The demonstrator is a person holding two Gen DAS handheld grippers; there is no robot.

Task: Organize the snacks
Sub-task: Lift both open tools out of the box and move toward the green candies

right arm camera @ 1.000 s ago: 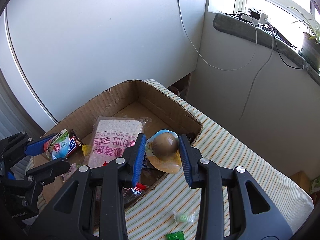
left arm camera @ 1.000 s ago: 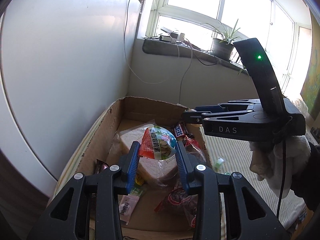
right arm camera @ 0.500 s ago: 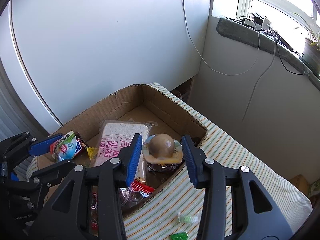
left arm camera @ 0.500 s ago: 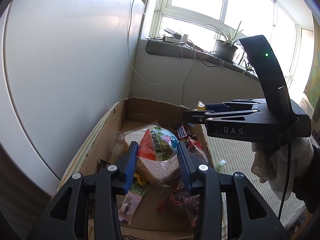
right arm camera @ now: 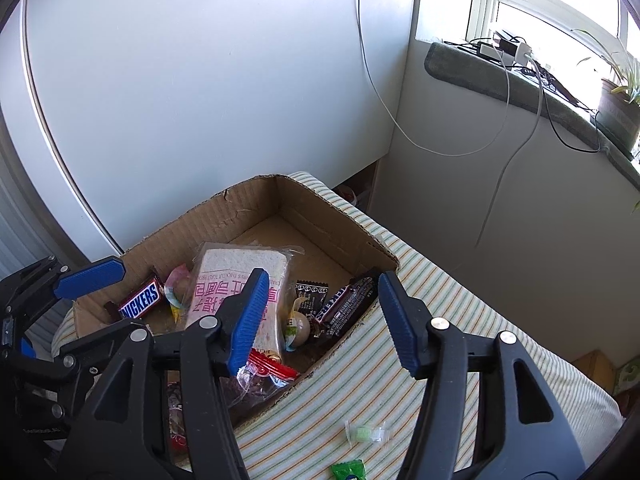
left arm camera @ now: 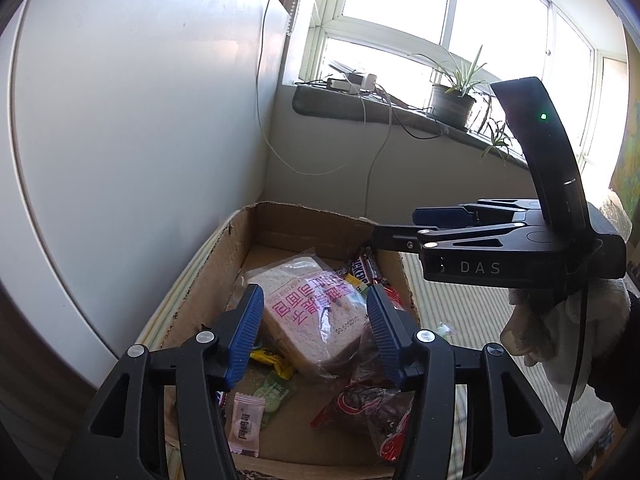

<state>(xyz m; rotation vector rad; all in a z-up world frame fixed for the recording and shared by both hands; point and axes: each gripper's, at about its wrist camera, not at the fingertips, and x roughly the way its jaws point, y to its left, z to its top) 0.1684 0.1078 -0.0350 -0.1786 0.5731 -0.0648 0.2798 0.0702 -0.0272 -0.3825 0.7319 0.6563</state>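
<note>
Over the cardboard box [right arm camera: 256, 216], both tools, left tool [left arm camera: 316, 336] and right tool [right arm camera: 320, 316], are spreading apart, nothing gripped, likely releasing snacks.

Right gripper [right arm camera: 320, 316] fingers opening, nothing between; egg snack [right arm camera: 297, 329] lying in cardboard box [right arm camera: 256, 208].

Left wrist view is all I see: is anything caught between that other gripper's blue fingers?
Observer: No. The right gripper is opening its jaws over the box, with nothing between them.
Operator: What lies behind the bread?
Observer: A round brown egg snack lies on the box floor beside the bread pack.
Operator: Is anything outside the box?
Observer: Yes, a green wrapped candy lies on the striped cloth.
</note>
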